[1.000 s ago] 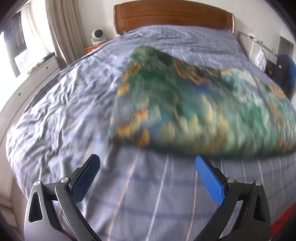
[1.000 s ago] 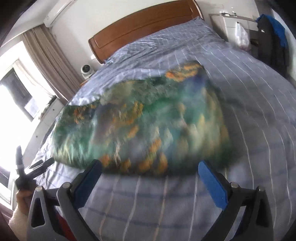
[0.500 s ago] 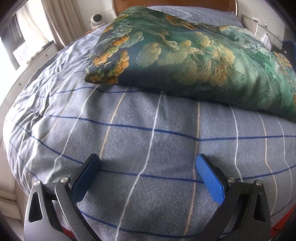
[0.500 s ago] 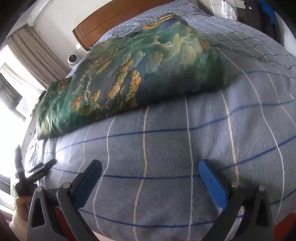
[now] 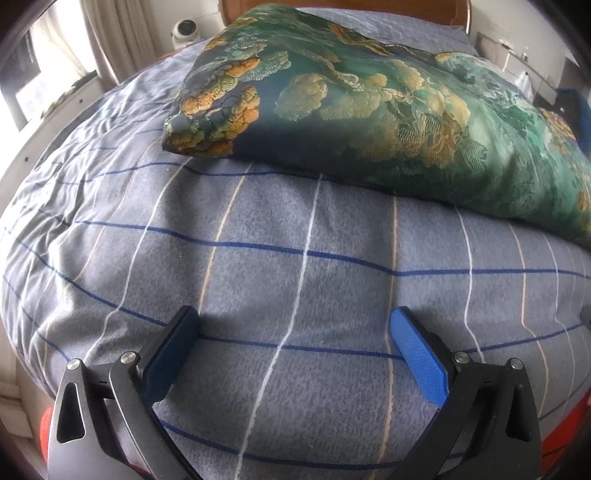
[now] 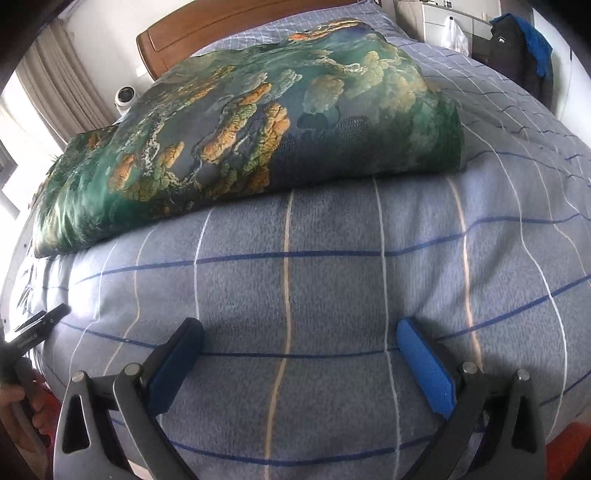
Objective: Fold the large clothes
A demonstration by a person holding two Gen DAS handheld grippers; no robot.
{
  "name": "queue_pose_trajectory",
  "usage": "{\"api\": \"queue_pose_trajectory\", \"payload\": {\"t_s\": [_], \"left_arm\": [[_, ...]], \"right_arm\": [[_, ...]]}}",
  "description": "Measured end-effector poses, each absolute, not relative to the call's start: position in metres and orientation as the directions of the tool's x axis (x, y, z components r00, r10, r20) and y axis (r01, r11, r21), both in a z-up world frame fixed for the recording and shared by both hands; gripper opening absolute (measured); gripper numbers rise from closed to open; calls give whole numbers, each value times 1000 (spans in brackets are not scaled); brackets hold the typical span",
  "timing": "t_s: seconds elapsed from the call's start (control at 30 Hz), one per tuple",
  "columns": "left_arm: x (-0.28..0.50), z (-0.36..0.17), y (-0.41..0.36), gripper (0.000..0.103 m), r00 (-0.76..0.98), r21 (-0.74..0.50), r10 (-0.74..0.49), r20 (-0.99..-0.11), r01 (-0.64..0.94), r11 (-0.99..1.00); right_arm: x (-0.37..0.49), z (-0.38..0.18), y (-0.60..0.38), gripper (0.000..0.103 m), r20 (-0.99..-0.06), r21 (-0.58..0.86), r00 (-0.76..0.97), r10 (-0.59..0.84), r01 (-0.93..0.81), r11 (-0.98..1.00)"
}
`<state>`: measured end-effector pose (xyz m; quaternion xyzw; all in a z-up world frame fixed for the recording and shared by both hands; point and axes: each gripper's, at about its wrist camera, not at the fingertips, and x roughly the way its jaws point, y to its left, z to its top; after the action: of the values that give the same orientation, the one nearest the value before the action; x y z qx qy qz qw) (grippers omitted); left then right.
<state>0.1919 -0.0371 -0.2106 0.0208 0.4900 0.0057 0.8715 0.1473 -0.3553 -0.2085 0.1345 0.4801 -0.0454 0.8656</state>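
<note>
A large green garment with orange and gold print (image 5: 369, 103) lies in a folded, puffed heap on the bed; it also shows in the right wrist view (image 6: 240, 136). My left gripper (image 5: 295, 332) is open and empty, low over the bedspread, short of the garment's near edge. My right gripper (image 6: 299, 339) is open and empty, also low over the bedspread in front of the garment. The left gripper's body shows at the far left of the right wrist view (image 6: 33, 328), held by a hand.
The bed has a grey-blue checked bedspread (image 5: 295, 258) and a wooden headboard (image 6: 207, 33). A white round camera (image 5: 186, 28) sits on the bedside stand by the curtains. Dark clothes hang at the right (image 6: 524, 51) near a white rack.
The garment has settled onto the bed and lies still. Both grippers have dropped low and close to the bedspread, still open.
</note>
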Motion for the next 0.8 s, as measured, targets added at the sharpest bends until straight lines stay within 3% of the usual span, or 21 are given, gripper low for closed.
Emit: {"api": "queue_pose_trajectory", "payload": {"t_s": [0.27,0.37,0.5,0.67,0.8], "left_arm": [[182,-203,-37,102,529,34,17,-848,24,999],[167,-170,-37,102,624,85,78,-778,-19,996],[166,-117,-65,103,720,51,-23,-694,80,995],[227,-86,-110,103,661,-67,-167,-732,174,982],[279,-96,-149,103,653,15,-75,-754,132,991]], "right_arm": [[155,-208,-340,103,-849,170,527,39,202,964],[149,-190,-357,103,-821,288,558,124,215,933],[138,-157,-403,103,-694,469,692,200,223,854],[169,-141,-468,103,-622,580,742,249,224,783],[200,-152,-502,103,-619,627,735,276,250,738]]}}
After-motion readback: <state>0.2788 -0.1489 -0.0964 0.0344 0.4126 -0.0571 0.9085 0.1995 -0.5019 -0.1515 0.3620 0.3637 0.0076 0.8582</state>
